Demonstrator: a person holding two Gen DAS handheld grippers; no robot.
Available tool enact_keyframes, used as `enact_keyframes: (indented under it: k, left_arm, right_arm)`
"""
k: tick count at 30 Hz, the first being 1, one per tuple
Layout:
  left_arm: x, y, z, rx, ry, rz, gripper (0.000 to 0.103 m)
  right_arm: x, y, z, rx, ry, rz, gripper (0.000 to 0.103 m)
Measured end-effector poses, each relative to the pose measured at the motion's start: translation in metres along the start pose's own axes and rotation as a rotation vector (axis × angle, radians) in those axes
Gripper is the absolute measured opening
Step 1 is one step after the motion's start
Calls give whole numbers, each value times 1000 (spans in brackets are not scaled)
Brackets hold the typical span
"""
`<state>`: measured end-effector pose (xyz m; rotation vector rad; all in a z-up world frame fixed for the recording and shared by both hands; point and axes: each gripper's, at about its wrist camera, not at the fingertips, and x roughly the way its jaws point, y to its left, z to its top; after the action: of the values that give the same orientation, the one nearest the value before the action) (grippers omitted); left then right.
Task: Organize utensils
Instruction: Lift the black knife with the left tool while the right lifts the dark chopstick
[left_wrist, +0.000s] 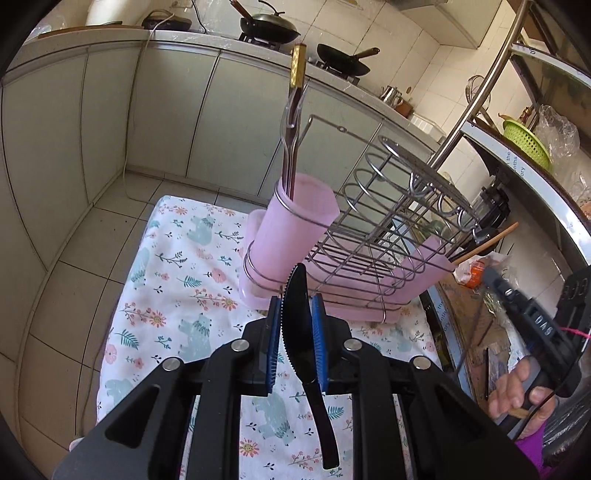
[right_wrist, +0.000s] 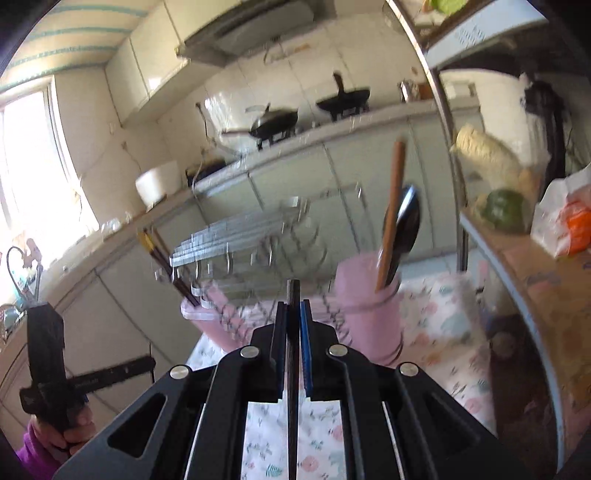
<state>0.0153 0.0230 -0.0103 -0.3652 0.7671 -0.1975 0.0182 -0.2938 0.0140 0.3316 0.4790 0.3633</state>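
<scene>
The wire dish rack (left_wrist: 373, 229) stands on my floral cloth (left_wrist: 177, 258), with a pink cup (left_wrist: 295, 229) at one end already holding chopsticks (left_wrist: 291, 147), and a second pink cup (right_wrist: 369, 310) at the other end with a spoon (right_wrist: 404, 225) and a wooden handle in it. I judge I am mid-sorting, both hands loaded. My left gripper (left_wrist: 295, 354) is clamped on a black serrated knife (left_wrist: 299, 325), tip forward, just short of the near cup; next it needs lifting above the rim and lowering in. My right gripper (right_wrist: 293, 343) pinches a thin dark stick (right_wrist: 293, 369), probably a chopstick, though that view is smeared. Only the right view shows the spoon cup clearly; only the left shows the knife.
</scene>
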Motion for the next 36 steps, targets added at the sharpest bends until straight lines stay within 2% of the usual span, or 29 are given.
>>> enact_keyframes:
  k: [7,15,27,36]
  left_arm:
    - [-4,2,3,-18,-22,-10,16]
    - [-12,9,10,-55,-64,-19,16]
    - [-11,24,22,-112,-115,-10,16]
    - [-7,23,28,-118,-158,-13,16]
  right_arm:
    - [-44,2,40,-52,-301,-49,6]
    - [-43,6,65,-126,-506,-91,6]
    - [10,11,78,-216,-558,-142,6]
    - [29,5,61,-222,-489,-169,6]
